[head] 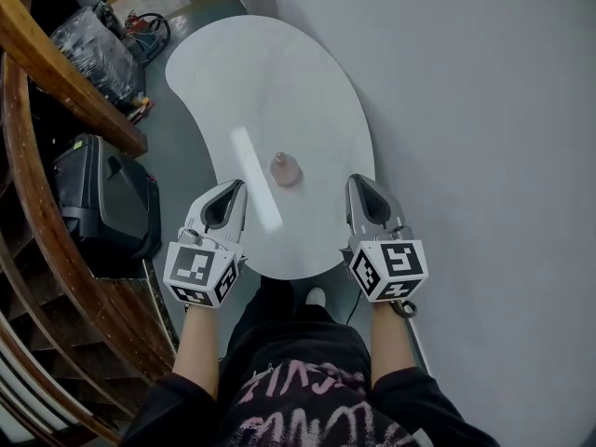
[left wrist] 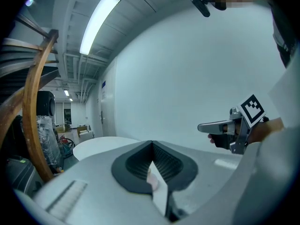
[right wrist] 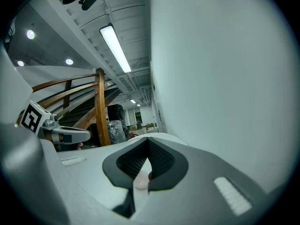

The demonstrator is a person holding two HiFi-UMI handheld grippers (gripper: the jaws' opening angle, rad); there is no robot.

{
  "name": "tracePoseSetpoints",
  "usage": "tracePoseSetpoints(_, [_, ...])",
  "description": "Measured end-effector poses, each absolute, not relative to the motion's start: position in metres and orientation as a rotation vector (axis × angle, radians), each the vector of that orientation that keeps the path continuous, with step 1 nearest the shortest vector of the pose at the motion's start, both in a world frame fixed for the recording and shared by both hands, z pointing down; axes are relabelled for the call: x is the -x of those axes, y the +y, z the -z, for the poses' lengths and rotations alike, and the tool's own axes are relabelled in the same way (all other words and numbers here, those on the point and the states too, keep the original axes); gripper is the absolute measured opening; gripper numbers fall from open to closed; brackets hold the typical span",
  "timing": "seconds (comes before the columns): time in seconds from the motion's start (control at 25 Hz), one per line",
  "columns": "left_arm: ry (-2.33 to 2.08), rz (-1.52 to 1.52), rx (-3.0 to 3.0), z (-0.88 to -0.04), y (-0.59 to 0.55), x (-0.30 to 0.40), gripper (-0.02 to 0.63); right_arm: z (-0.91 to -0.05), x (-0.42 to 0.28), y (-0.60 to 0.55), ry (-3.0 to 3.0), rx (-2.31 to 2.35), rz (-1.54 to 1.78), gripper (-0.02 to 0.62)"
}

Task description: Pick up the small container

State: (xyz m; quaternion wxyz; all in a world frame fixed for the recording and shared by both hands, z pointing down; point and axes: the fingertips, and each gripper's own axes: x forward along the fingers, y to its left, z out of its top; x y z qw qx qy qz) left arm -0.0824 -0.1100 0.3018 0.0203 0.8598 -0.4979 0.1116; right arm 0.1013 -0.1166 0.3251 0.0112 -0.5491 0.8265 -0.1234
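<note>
On the white tabletop (head: 307, 91) stands the small container (head: 285, 169). The left tool (head: 233, 190) and right tool (head: 360, 183) flank the container, apart from it, jaws closed and empty. The container looks light, rigid and perhaps slick; its wider base seems the safest place to grip.

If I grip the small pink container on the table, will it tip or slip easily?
The container seems small, so it is probably light. Its base looks wider than its top, so it should hardly tip. The table shines, so a push may slide it.
</note>
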Motion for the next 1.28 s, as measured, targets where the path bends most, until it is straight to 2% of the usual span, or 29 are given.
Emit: tracePoseSetpoints(1.28, [-1.447,-0.324,-2.583,-0.356,-0.155,0.094,0.002,-0.367,-0.081,-0.154,2.606,1.808,0.472,0.021])
